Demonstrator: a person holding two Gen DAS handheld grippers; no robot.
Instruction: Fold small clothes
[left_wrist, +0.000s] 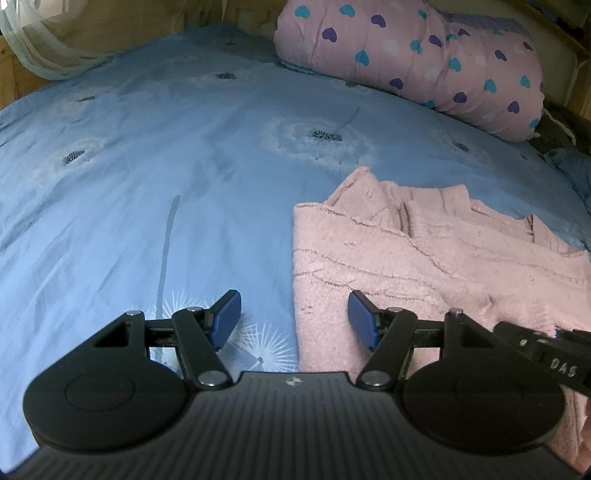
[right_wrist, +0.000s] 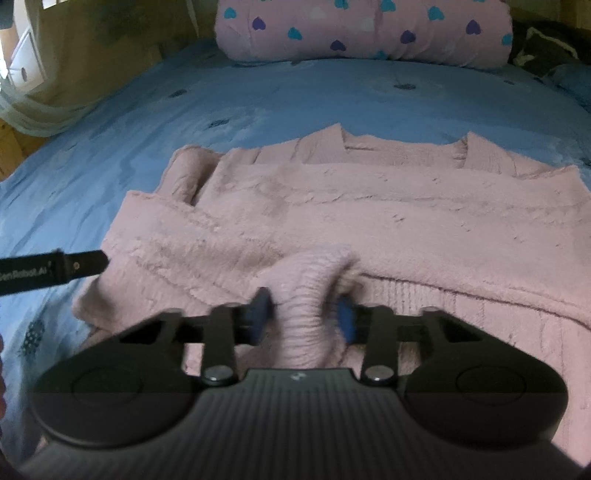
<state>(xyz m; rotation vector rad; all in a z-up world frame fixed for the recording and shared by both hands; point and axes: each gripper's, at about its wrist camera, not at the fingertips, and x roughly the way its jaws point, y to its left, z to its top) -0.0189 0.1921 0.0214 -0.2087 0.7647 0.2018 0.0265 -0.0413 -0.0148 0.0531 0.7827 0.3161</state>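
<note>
On the blue bed sheet (right_wrist: 258, 96) a pink fuzzy sweater (right_wrist: 369, 206) lies spread flat, near a pink heart-print pillow (right_wrist: 362, 29). The right gripper (right_wrist: 304, 314) has its jaws pinched on a bunched ribbed cuff (right_wrist: 306, 295) of that sweater. The left gripper (left_wrist: 293, 319) hovers at the sweater's edge, jaws apart and holding nothing.

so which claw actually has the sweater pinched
The right claw: its pads squeeze a bunched fold of the pink sweater. The left claw is open over the sweater's edge, gripping nothing.
</note>
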